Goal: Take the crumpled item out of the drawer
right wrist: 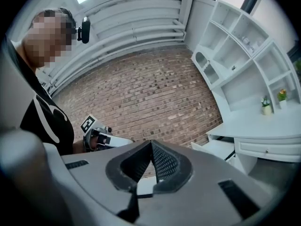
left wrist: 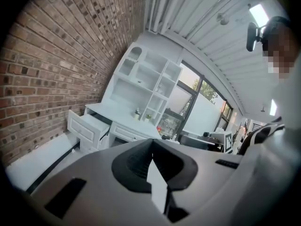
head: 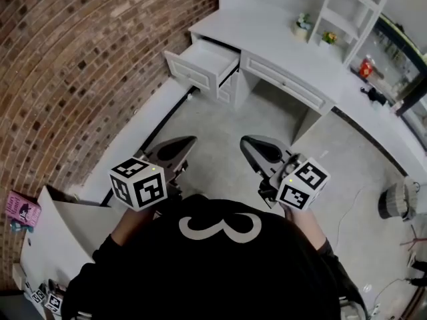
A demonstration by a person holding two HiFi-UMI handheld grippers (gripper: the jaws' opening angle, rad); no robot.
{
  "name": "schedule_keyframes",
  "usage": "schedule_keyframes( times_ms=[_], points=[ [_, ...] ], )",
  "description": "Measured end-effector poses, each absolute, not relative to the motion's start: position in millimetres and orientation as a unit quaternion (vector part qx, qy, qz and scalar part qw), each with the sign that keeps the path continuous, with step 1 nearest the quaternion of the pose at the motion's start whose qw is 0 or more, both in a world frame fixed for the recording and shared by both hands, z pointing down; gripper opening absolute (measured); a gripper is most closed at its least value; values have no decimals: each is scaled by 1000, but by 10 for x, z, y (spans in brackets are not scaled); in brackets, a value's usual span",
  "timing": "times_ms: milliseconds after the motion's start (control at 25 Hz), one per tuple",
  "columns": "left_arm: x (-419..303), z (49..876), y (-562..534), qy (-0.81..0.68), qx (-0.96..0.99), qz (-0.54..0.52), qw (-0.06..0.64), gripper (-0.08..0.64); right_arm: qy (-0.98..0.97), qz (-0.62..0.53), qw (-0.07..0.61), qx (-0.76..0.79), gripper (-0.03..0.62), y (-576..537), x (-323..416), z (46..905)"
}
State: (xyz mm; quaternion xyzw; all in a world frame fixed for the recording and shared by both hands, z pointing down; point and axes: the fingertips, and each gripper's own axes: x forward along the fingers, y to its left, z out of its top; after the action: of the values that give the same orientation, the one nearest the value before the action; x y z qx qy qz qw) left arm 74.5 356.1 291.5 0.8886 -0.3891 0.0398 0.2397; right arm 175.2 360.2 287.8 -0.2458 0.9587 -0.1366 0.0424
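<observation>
The open white drawer [head: 203,62] juts out from the left end of a white desk [head: 267,35], well ahead of me across the floor. I cannot see inside it, and no crumpled item shows in any view. My left gripper [head: 189,140] and right gripper [head: 246,141] are held side by side near my body, both pointing toward the desk. Each has its jaws shut with nothing between them. In the left gripper view the left gripper [left wrist: 152,147] faces the drawer [left wrist: 88,127]. The right gripper [right wrist: 150,145] sees the drawer [right wrist: 215,149] at the lower right.
A brick wall [head: 87,52] runs along the left with a white baseboard ledge. White shelves [head: 347,12] rise over the desk, which carries small potted plants [head: 304,24]. A pink book [head: 21,211] lies on a white unit at the near left. A round grey object [head: 398,201] and cables lie on the floor at right.
</observation>
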Motion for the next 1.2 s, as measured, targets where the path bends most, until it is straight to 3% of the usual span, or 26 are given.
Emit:
schedule_keyframes(
  times_ms=[80, 360, 800, 1200],
  points=[
    [732, 2915, 3565, -390, 888, 40, 240, -2, 958, -137, 42, -249, 12, 3584, 1764, 2871],
    [594, 2969, 3500, -399, 882, 34, 247, -2, 958, -122, 35, -257, 126, 3426, 1751, 2852],
    [311, 3252, 2905, -401, 872, 26, 280, 0, 948, -154, 11, -279, 235, 2775, 1602, 3132],
    [17, 3541, 1722, -376, 870, 53, 316, -2, 931, -194, -3, -310, 270, 1646, 1303, 3446]
  ],
)
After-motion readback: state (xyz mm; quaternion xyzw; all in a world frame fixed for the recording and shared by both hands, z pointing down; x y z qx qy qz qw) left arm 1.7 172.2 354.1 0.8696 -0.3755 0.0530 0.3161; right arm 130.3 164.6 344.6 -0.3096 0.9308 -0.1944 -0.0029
